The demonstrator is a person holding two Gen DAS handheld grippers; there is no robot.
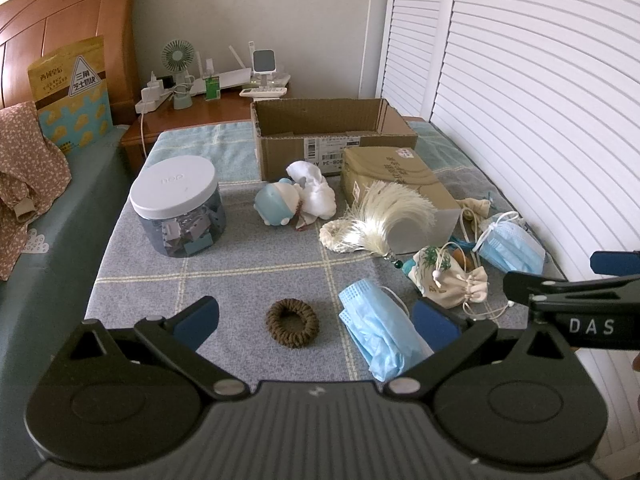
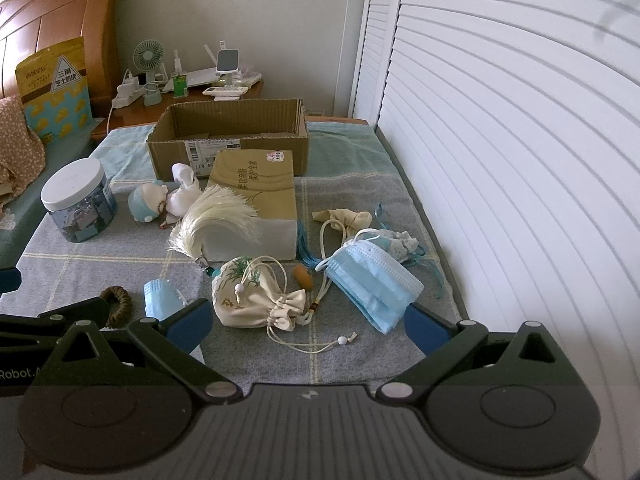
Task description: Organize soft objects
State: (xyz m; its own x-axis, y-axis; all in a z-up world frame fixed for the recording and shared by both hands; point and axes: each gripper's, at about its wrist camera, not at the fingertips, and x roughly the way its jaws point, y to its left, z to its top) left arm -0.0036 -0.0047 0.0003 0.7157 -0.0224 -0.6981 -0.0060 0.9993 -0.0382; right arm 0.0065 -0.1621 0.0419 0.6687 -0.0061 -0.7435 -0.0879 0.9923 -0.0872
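Soft things lie on a grey checked cloth. A brown hair tie [image 1: 292,322] lies between my left gripper's [image 1: 316,324] open fingers, a blue face mask [image 1: 376,328] by its right finger. A cream drawstring pouch [image 2: 256,296] and a second blue mask [image 2: 372,280] lie in front of my open, empty right gripper [image 2: 308,326]. A small plush doll [image 1: 280,202] with white cloth [image 1: 316,186] and a white tassel [image 1: 380,216] lie farther back. An open cardboard box [image 1: 332,128] stands at the rear.
A closed tan box [image 1: 400,184] lies in front of the cardboard box. A lidded clear jar [image 1: 178,208] of clips stands at the left. White louvred doors [image 1: 520,100] run along the right. A nightstand [image 1: 192,112] with a fan and gadgets is behind.
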